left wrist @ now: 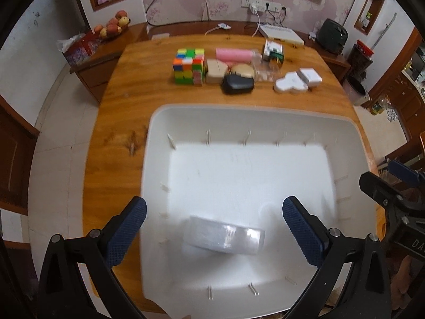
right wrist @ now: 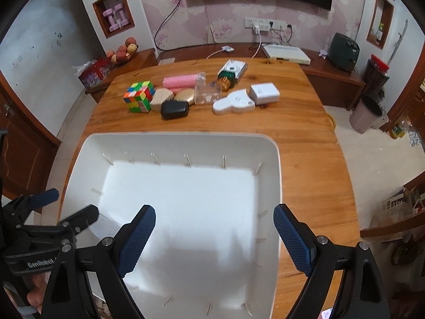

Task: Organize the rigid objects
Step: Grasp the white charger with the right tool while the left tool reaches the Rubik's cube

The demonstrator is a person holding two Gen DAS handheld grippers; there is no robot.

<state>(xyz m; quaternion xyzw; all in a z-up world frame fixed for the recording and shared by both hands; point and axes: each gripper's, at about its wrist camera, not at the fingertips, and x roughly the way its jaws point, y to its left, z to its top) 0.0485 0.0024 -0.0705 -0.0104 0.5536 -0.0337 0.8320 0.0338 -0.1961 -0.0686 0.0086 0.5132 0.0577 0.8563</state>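
A white bin (left wrist: 342, 143) (right wrist: 276, 159) sits on the wooden table near me. A clear plastic box (left wrist: 225, 235) lies on its floor in the left wrist view. My left gripper (left wrist: 212, 226) is open, just above that box, holding nothing. My right gripper (right wrist: 214, 236) is open and empty over the bin. Past the bin lie a colour cube (left wrist: 189, 66) (right wrist: 139, 96), a pink roll (left wrist: 233, 54) (right wrist: 180, 80), a black case (left wrist: 237, 85) (right wrist: 174, 109), a beige box (left wrist: 215, 72), a gold case (right wrist: 186, 96), a white charger (right wrist: 264, 93) and a white flat piece (right wrist: 233, 103).
A green and white pack (right wrist: 231, 73) and a clear holder (right wrist: 207, 94) lie at the table's back. A sideboard with a fruit bowl (right wrist: 123, 51) and a white router (right wrist: 285, 54) runs behind. A bucket (right wrist: 365, 117) stands on the floor to the right.
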